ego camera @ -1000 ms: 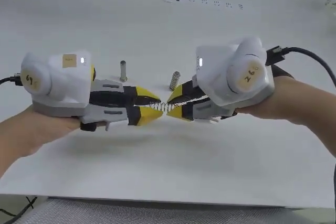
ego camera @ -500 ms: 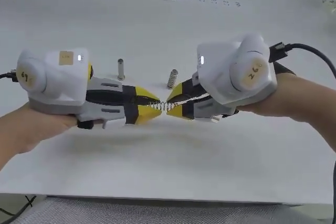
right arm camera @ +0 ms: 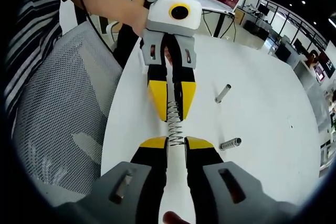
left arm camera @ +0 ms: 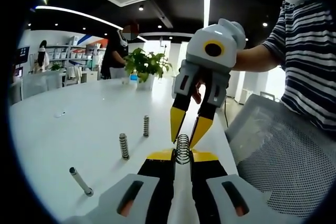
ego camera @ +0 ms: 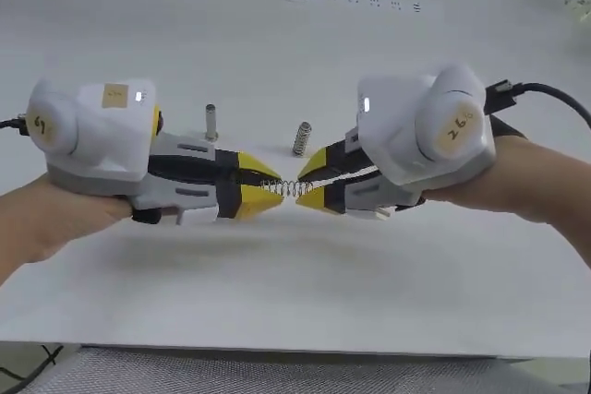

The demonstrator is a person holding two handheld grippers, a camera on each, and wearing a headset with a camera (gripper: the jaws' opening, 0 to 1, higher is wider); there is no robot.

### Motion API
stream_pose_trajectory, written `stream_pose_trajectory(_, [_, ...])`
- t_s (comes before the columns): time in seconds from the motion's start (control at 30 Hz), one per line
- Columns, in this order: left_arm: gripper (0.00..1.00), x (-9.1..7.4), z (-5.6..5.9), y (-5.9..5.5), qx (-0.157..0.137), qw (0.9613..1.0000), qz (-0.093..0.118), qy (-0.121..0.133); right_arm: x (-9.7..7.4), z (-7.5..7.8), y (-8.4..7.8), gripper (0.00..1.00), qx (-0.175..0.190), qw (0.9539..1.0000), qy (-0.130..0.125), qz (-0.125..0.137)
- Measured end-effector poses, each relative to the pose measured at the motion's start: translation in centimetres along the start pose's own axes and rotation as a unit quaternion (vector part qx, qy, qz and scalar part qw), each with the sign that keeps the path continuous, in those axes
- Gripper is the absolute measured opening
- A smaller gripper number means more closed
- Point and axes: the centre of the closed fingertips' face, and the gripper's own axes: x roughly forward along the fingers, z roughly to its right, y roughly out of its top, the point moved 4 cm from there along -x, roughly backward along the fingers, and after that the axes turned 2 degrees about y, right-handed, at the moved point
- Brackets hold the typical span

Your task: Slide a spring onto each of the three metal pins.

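spring [ego camera: 285, 189] between left gripper [ego camera: 266, 193] and right gripper [ego camera: 307, 188]

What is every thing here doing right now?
spring, held off the table, one end in each tongs.
left tongs, shut on the spring.
right tongs, shut on the spring.
near pin, standing, bare.
middle pin, standing, spring on it.
far pin, standing, spring on it.

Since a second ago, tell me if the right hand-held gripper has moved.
Yes, slightly: in the head view the right hand-held gripper has drawn rightward from the sprung pin behind it.
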Motion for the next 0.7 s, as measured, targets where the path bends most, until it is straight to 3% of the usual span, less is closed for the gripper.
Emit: stream_pose_trajectory(0.7, [0.07,-0.36,0.12,-0.27,-0.004,0.9999,-0.011,-0.004,-0.77,-0.13,0.81,0.12,-0.023,0.9996,-0.002,0.019])
